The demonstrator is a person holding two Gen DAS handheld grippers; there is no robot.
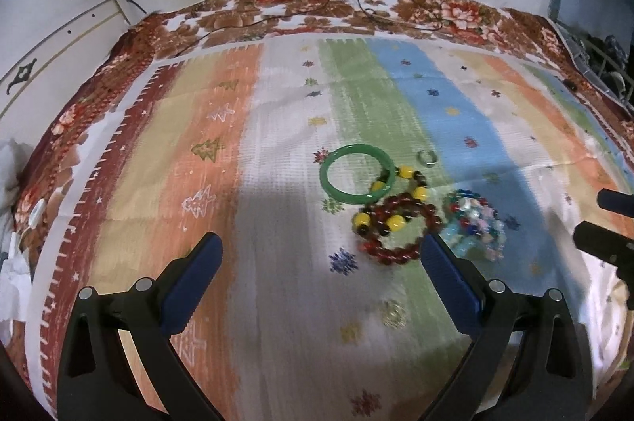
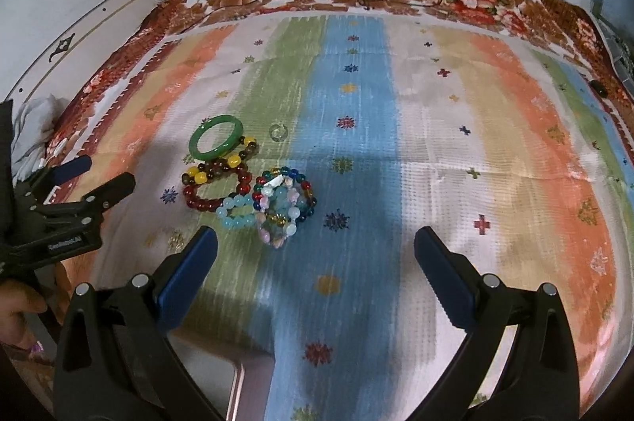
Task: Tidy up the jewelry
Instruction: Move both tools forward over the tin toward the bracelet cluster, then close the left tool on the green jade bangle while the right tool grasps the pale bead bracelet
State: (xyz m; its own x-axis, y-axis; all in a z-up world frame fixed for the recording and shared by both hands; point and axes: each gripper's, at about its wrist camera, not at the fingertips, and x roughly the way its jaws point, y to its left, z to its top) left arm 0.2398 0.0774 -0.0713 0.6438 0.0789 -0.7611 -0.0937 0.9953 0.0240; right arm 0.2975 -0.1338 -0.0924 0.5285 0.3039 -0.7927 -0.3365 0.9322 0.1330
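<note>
A green bangle (image 1: 358, 174), dark red beaded bracelet (image 1: 398, 234) and pastel-striped cloth (image 1: 277, 143) with a brown floral border.

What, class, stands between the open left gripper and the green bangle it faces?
The red bead bracelet and the yellow-and-dark bead bracelet lie nearer the left gripper than the green bangle; the yellow-and-dark one overlaps its near rim. Only bare striped cloth lies left of them.

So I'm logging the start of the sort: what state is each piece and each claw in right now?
left claw: open, empty
right claw: open, empty
green bangle: flat on the cloth, one edge over the yellow-and-brown bead bracelet
red bead bracelet: flat, touching its neighbours
multicolour bead bracelets: heaped together
small ring: lying apart
</note>
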